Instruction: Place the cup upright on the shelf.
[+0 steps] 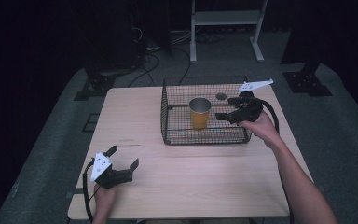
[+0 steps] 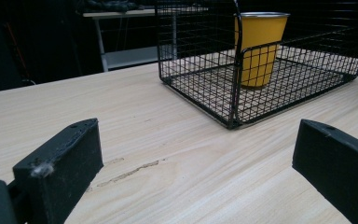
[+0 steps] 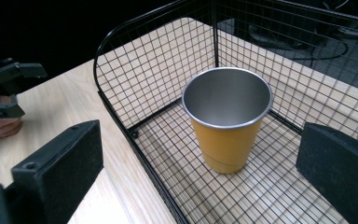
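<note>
Both grippers stand with their jaws spread and nothing between them. At the table's (image 1: 135, 140) near left corner the left gripper (image 1: 123, 157) rests low over the wood, held by a hand at the near edge, its jaws pointing toward the far right; in the left gripper view the bare tabletop shows between them, with a thin scratch in the wood (image 2: 130, 171) just ahead.

A black wire basket (image 1: 164, 114) sits on the far right part of the table, close to the far edge. Inside it a yellow cup (image 1: 199, 113) with a silver rim and metal inside stands upright on the mesh floor, nearer the basket's left wall than its right, well apart from every wall.

Over the basket's right end the right gripper (image 1: 224, 108) hovers, its jaws aimed left at the cup and near it without touching. In the right gripper view the cup (image 3: 227, 119) shows centred between the open jaws, seen from above and empty.
</note>
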Tool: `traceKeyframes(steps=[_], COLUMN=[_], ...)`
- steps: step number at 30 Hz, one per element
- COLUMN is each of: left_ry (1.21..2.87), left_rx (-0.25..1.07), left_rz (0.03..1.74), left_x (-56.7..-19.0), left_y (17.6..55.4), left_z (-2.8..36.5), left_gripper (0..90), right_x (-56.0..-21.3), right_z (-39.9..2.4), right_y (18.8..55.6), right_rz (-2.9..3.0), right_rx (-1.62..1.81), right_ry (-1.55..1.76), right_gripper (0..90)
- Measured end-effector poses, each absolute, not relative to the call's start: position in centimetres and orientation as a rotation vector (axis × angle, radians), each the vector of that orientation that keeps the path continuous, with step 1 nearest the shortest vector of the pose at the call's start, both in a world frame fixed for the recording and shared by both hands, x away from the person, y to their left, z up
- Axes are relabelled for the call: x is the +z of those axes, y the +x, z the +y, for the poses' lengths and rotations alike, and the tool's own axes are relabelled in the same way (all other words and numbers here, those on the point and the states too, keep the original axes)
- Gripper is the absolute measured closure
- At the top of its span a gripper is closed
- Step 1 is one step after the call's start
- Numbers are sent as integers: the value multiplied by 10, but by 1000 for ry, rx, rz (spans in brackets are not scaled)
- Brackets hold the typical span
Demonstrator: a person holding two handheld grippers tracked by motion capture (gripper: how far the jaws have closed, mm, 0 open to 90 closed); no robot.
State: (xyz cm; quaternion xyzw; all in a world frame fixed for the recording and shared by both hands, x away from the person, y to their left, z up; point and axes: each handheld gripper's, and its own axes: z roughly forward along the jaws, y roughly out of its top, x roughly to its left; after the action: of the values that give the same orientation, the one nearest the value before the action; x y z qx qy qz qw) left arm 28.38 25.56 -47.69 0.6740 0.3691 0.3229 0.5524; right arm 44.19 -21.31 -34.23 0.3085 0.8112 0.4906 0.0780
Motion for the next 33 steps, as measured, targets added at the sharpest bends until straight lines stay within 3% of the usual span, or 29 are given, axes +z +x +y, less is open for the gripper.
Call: traceKeyframes(steps=[3, 10, 33], left_ry=[1595, 1596, 1596], left_rx=[764, 764, 764], left_rz=[873, 873, 873], left_x=[-477, -477, -477], left_y=[284, 284, 284], left_z=[255, 255, 255], left_gripper=[8, 8, 8], right_x=[-344, -346, -364], right_z=[-216, -219, -227], right_y=[438, 427, 387], right_rz=[2425, 2422, 2467], right_rx=[1477, 1479, 1463], right_ry=[924, 923, 898], right_gripper=[50, 73, 76])
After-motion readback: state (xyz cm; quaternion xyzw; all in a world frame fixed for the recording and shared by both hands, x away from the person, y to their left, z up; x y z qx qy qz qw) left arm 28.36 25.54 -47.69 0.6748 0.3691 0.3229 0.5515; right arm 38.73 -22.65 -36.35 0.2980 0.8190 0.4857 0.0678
